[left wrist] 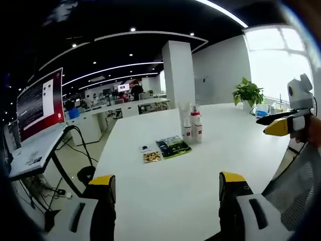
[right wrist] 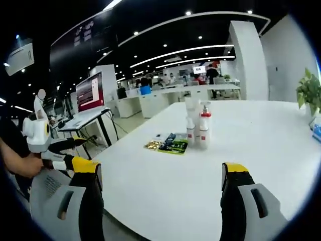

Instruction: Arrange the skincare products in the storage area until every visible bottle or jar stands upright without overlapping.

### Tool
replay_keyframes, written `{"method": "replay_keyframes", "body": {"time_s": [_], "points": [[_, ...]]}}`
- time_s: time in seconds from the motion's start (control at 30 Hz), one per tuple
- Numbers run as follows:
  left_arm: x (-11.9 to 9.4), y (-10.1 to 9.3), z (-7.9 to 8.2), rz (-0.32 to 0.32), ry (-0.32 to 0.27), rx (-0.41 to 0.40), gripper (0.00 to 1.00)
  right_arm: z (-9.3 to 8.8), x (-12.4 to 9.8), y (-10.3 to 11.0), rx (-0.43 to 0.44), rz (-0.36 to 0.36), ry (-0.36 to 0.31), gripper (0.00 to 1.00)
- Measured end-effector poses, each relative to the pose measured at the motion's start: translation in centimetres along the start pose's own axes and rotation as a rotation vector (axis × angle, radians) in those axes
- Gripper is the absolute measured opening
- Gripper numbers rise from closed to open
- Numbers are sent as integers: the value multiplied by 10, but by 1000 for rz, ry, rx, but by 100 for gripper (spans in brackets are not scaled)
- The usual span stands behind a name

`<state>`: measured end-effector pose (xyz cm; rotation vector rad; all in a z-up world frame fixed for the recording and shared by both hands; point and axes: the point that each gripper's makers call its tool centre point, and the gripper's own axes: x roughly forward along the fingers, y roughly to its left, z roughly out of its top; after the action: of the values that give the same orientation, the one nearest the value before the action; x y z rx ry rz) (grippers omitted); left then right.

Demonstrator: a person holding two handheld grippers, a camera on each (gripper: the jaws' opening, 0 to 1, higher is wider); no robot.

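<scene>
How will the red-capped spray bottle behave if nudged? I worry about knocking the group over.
The red-capped spray bottle stands tall and slim on the smooth white table, so a high push probably tips it. It stands close beside other bottles, so it may topple them. It looks like light plastic.

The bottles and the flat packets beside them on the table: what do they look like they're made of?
Bottles: probably plastic, white with a slight sheen, red bands and pump or spray tops; too small to rule out glass. Flat packets: look like glossy foil or film sachets, one gold, others dark green, catching the ceiling light. Table: smooth white matte top, likely laminate.
</scene>
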<state>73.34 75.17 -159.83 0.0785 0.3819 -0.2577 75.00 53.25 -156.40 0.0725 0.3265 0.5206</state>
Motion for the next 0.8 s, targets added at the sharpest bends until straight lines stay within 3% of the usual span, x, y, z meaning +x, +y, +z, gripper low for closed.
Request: {"method": "replay_keyframes", "body": {"time_s": [0.27,0.8], "points": [[-1,-5,-1,-28,-2,-7,86,-8,5,5,-94,-5,42,91],[1,-6,-6,-33,25,-2,83,-13,4,6,-89,-4,69,87]]}}
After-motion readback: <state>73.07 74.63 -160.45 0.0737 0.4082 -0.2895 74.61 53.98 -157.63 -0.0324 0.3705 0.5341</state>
